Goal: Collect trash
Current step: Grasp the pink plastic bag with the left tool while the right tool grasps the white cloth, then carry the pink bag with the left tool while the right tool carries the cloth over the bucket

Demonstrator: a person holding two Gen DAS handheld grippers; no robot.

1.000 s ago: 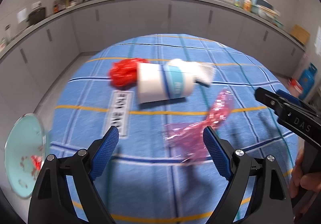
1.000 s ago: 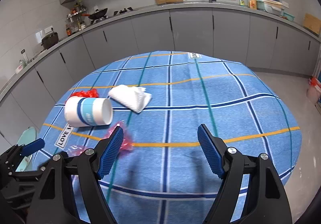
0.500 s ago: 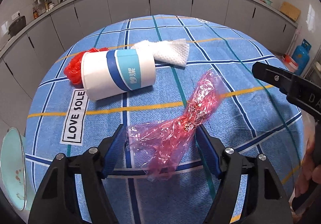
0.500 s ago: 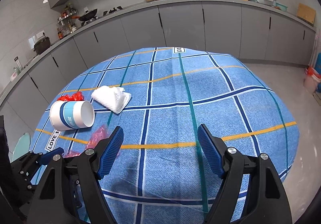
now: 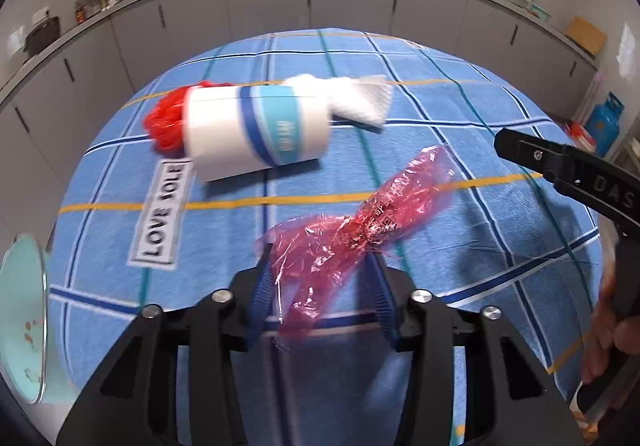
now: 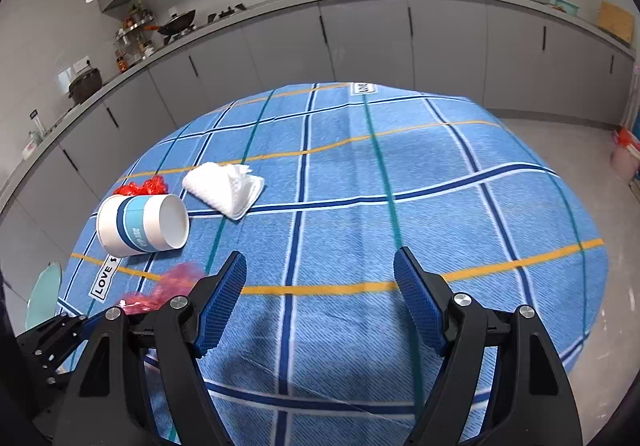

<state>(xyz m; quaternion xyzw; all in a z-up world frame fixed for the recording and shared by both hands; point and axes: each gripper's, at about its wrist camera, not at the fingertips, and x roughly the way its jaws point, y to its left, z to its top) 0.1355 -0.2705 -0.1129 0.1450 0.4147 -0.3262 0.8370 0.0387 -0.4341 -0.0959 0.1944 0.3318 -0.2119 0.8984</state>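
Left wrist view: a crumpled pink plastic wrapper (image 5: 352, 234) lies on the blue checked tablecloth (image 5: 460, 286), its near end between the blue pads of the left gripper (image 5: 320, 278); the jaws are closing on it, and whether the pads already press the film cannot be told (the wrapper's loose folds hide the inner faces); its far end stretches up and to the right across an orange stripe. Beyond it, a white paper cup (image 5: 256, 126) with a blue band lies on its side; a red crumpled scrap (image 5: 166, 122) touches the cup's base end, and a white paper napkin (image 5: 356, 102) lies at its mouth end. A "LOVE SOLE" label (image 5: 160, 214) is printed on the cloth just beside the cup. At the left edge stands a pale green bin (image 5: 22, 318). At the right edge, the right gripper (image 6: 320, 286) enters, a hand (image 5: 612, 330) on its grip; in the right wrist view its jaws stand spread wide with only cloth between them, well apart from cup, napkin and wrapper; grey kitchen cabinets (image 6: 360, 34) run behind.
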